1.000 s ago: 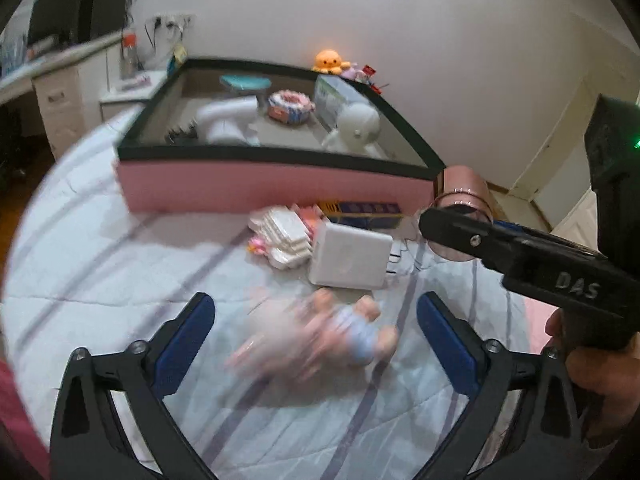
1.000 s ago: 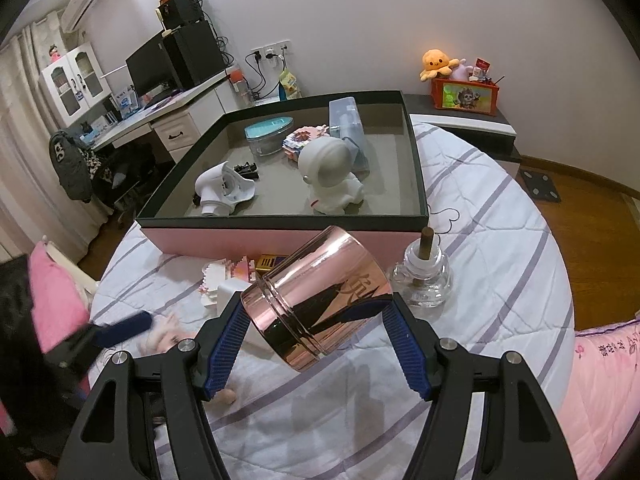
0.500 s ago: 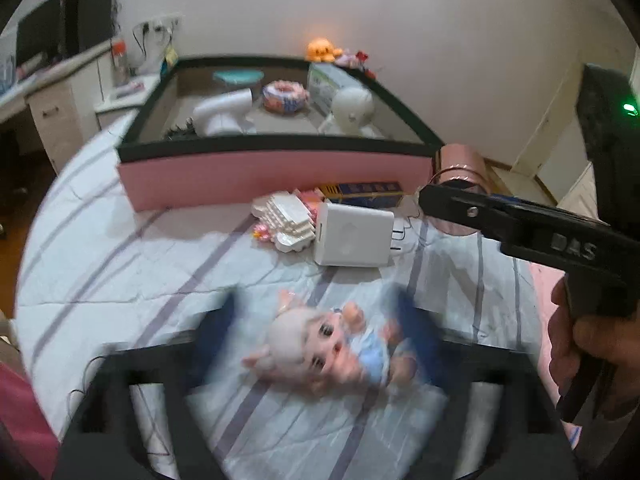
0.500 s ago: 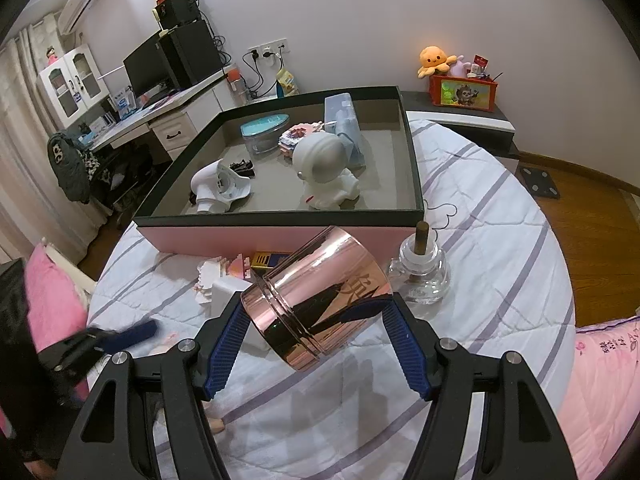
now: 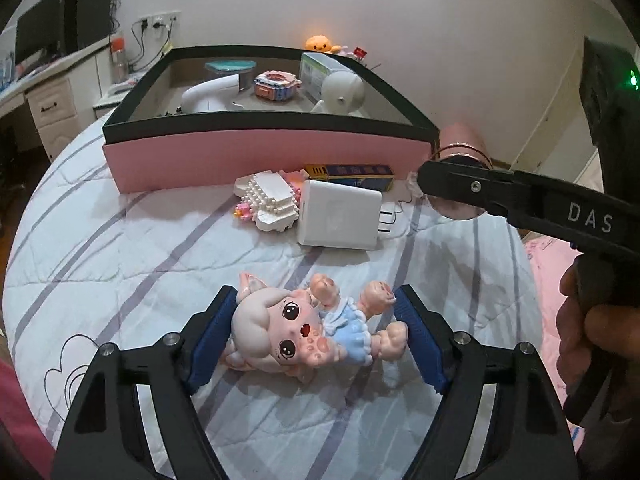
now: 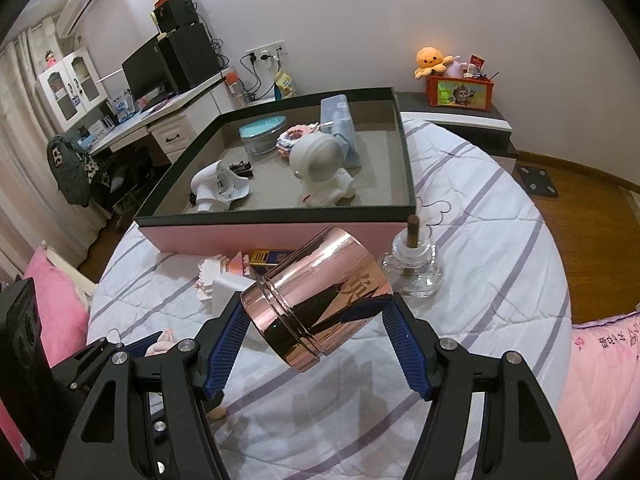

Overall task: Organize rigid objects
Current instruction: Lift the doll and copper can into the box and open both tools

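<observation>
Bedspread (image 5: 120, 264), white with grey stripes, carries everything; its left half lies bare from the near edge up to the pink storage box (image 5: 264, 156), leaving open room there. Box sits toward the far edge, dark rim up, with a white hair dryer (image 5: 212, 94), a white astronaut figure (image 5: 344, 90) and a teal-lidded container (image 6: 262, 136) inside; its right front quarter of floor is free. Just before the box's front wall lie a white block model (image 5: 270, 200), a white charger (image 5: 340, 220) and a blue-yellow carton (image 5: 352, 172), crowding the middle strip. Glass bottle with a brown wick (image 6: 414, 264) stands near the box's right front corner.

Pig doll (image 5: 308, 330) lies on its back near the near edge, long axis running left to right across the spread, head left, feet right, face up toward the camera. Left gripper (image 5: 314, 336) brackets it: the jaws have just been closing, with the doll between them; the left pad touches the head, the right pad sits beside a foot, firm pressure not confirmed. A second ago the doll was a blur ahead of widely spread jaws; now it is sharp and lies within them.

Right gripper (image 6: 316, 328) pinches a rose-gold metal can (image 6: 316, 296), tilted, its ringed end toward lower left, above the spread, unchanged from before.
</observation>
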